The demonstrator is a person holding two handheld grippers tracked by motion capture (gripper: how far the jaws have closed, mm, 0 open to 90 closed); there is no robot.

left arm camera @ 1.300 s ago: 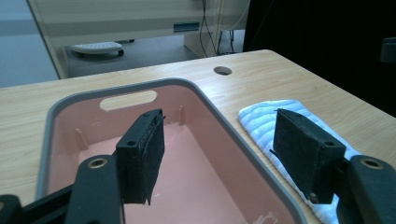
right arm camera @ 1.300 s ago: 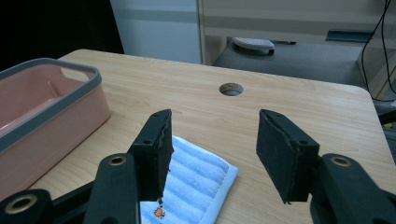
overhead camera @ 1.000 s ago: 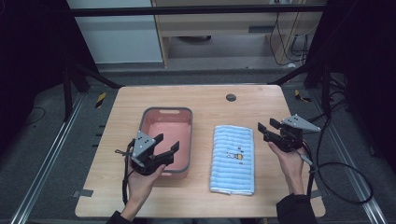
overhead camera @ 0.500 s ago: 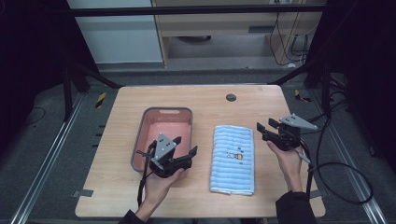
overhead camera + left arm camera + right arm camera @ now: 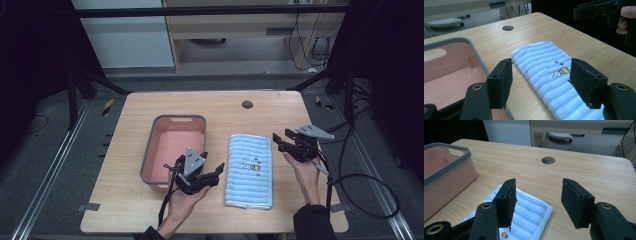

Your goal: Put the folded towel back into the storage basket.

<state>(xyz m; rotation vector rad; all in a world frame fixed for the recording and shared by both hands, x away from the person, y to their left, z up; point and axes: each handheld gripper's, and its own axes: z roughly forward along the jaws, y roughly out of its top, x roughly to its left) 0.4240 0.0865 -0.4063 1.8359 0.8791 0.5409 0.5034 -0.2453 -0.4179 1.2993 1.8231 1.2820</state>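
A folded light-blue striped towel with a small rabbit print lies flat on the light wooden table, just beside a pink plastic basin with a grey rim. Both the left hand-held gripper and the right hand-held gripper hover wide open and empty at its 2 long edges. This looks like the approach to a grasp, and the next move likely calls for lowering each onto a towel edge before closing.

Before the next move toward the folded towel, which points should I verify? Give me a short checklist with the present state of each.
1. Left hand-held gripper open: ok, jaws wide apart.
2. Right hand-held gripper open: ok.
3. Blue striped towel flat and folded on the table: ok.
4. Towel free of both grippers: ok, neither touches it.
5. Pink basin has room inside: ok, it looks empty.
6. Left jaws lined up over the towel's edge: cannot tell.
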